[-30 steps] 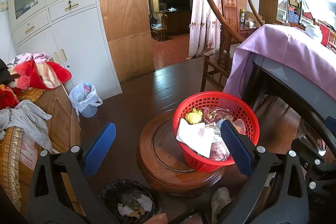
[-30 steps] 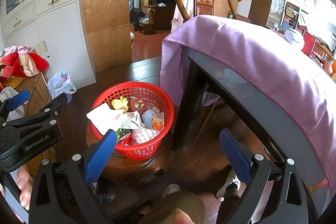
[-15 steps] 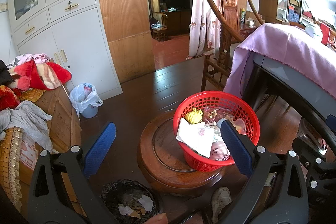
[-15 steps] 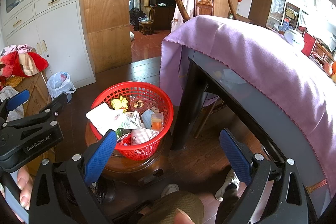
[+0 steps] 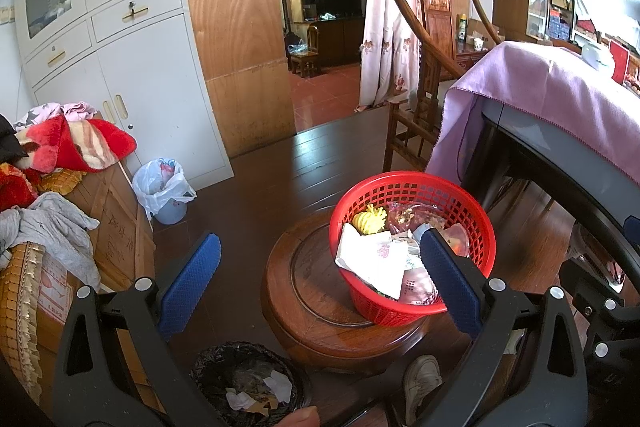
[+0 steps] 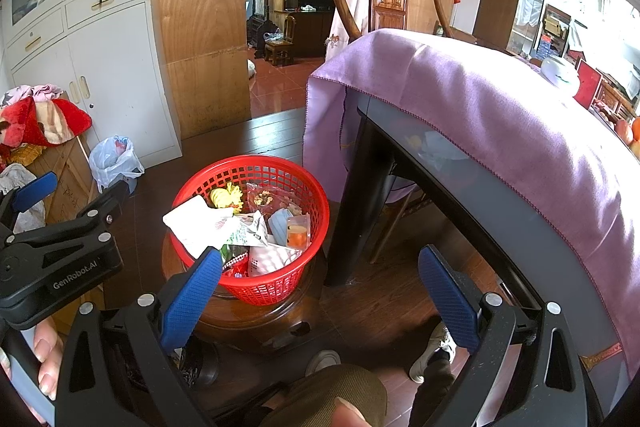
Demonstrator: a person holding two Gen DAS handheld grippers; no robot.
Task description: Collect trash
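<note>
Both tongs, left [image 5: 320,281] and right [image 6: 320,291], gaped wide and empty; the red basket [image 5: 412,187] stood upright, mouth up, on the round bench [image 5: 320,307].

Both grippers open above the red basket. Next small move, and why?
Probably lower the right gripper toward the white wrapper overhanging the red basket rim: both grippers are open and empty, and the black bin waits beside the stool.
</note>
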